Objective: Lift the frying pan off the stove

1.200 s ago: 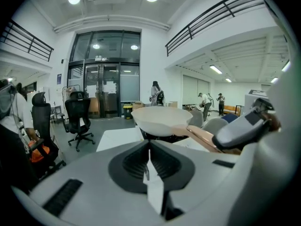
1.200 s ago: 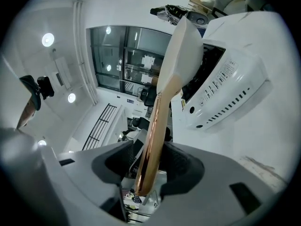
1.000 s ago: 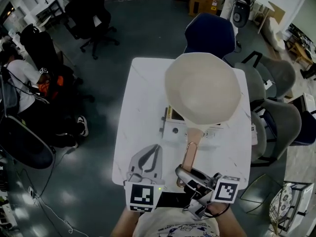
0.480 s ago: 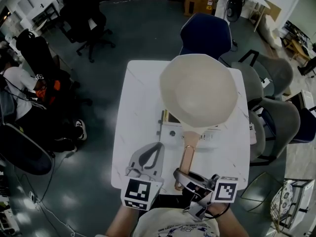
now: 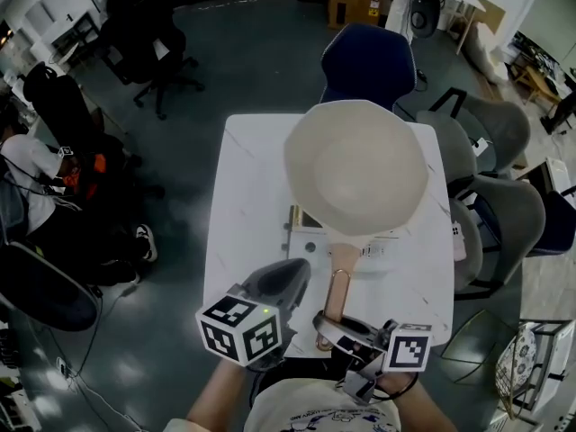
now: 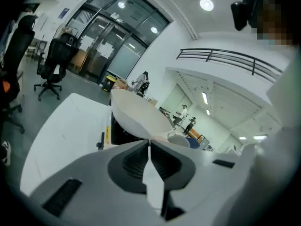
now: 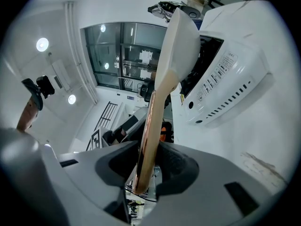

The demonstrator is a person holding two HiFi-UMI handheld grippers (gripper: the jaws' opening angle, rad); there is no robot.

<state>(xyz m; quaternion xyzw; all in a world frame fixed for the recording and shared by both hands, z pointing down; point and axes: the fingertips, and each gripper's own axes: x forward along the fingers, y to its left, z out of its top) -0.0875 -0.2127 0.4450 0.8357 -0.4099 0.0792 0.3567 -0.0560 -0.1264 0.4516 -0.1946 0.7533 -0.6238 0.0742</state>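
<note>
A cream frying pan [image 5: 355, 169] with a copper-coloured handle [image 5: 337, 286] lies over the white stove [image 5: 310, 238] on the white table [image 5: 247, 187]. My right gripper [image 5: 328, 324] is shut on the end of the handle [image 7: 148, 131], which runs between its jaws up to the pan [image 7: 181, 36]. My left gripper [image 5: 292, 274] is held above the table's near left part, shut and empty, its tip [image 6: 149, 142] pointing toward the pan [image 6: 136, 117]. I cannot tell whether the pan touches the stove [image 7: 225, 74].
Grey chairs [image 5: 504, 214] crowd the table's right side and a blue chair [image 5: 369, 61] stands at its far end. A seated person [image 5: 36, 169] and black office chairs [image 5: 144, 39] are on the left. The stove's control panel [image 5: 387, 248] faces me.
My left gripper has risen off the table and turned, so its marker cube now shows two faces. The right gripper stays at the handle's end.
</note>
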